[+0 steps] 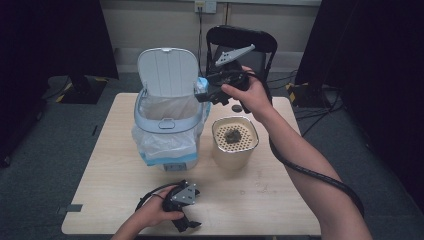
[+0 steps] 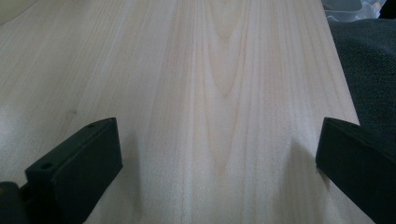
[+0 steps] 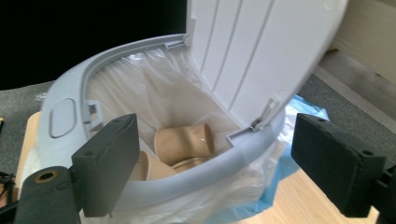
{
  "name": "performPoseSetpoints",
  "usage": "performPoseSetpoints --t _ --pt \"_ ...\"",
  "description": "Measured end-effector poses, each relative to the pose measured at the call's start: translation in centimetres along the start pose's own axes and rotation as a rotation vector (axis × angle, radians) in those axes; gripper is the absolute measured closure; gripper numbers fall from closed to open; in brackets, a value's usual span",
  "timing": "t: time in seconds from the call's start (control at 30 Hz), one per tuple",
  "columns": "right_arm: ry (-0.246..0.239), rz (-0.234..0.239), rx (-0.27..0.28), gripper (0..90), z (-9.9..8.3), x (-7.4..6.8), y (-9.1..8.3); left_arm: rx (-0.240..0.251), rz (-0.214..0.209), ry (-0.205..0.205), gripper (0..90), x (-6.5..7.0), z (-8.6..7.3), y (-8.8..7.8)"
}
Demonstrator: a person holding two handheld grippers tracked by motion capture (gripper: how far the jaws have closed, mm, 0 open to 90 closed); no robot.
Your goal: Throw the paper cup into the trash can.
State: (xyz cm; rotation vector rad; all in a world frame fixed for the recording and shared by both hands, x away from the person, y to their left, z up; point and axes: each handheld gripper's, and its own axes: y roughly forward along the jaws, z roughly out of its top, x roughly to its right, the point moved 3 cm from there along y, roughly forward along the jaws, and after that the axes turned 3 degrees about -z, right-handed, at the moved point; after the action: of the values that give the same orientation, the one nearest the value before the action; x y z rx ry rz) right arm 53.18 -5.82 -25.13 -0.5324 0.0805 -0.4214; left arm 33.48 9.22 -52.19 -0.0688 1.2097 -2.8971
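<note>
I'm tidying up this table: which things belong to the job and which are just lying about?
In the job: bin with lid up, cups inside it, open right gripper at its rim.
Lying about: perforated pot, small dark disc, resting left gripper, chair.

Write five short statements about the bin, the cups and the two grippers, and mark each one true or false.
1. The bin has its lid raised. True.
2. Brown paper cups lie inside the bin's liner. True.
3. The right gripper holds a cup. False: its jaws stand open with nothing between them, beside the bin's rim.
4. The left gripper is lifted above the bin. False: it is low at the near edge of the table, jaws open.
5. The perforated cream container stands right of the bin. True.
</note>
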Motion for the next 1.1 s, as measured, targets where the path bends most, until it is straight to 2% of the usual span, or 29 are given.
performPoseSetpoints --t 0.4,0.5,0.53,0.67,0.73,0.77,1.03,1.1 --pt "0.026 -0.010 -0.012 15.1 -0.5 1.9 2.5 0.002 0.000 -0.001 0.0 0.0 0.0 0.0" --pt "0.032 -0.012 -0.011 15.1 -0.5 2.3 3.1 -0.015 0.001 0.001 0.0 0.0 0.0 -0.1" --pt "0.035 -0.007 -0.010 15.2 -0.5 2.4 3.2 0.001 0.000 -0.001 0.0 0.0 0.0 0.0" --pt "0.033 -0.004 -0.016 15.5 -0.3 2.7 3.8 -0.008 0.001 0.001 0.0 0.0 0.0 0.0" --pt "0.028 -0.006 -0.020 15.5 -0.1 2.8 4.1 0.006 -0.001 -0.003 0.0 0.0 0.0 0.0" --pt "0.026 -0.008 -0.022 15.5 0.0 2.9 4.2 -0.014 0.001 0.000 0.0 0.0 0.0 -0.1" --pt "0.022 0.004 -0.009 16.1 1.1 2.9 5.3 0.003 -0.001 -0.001 0.0 0.0 0.0 0.0" --pt "0.020 0.009 -0.003 16.3 1.4 2.8 5.6 -0.016 0.000 0.001 0.0 0.0 0.0 -0.1"
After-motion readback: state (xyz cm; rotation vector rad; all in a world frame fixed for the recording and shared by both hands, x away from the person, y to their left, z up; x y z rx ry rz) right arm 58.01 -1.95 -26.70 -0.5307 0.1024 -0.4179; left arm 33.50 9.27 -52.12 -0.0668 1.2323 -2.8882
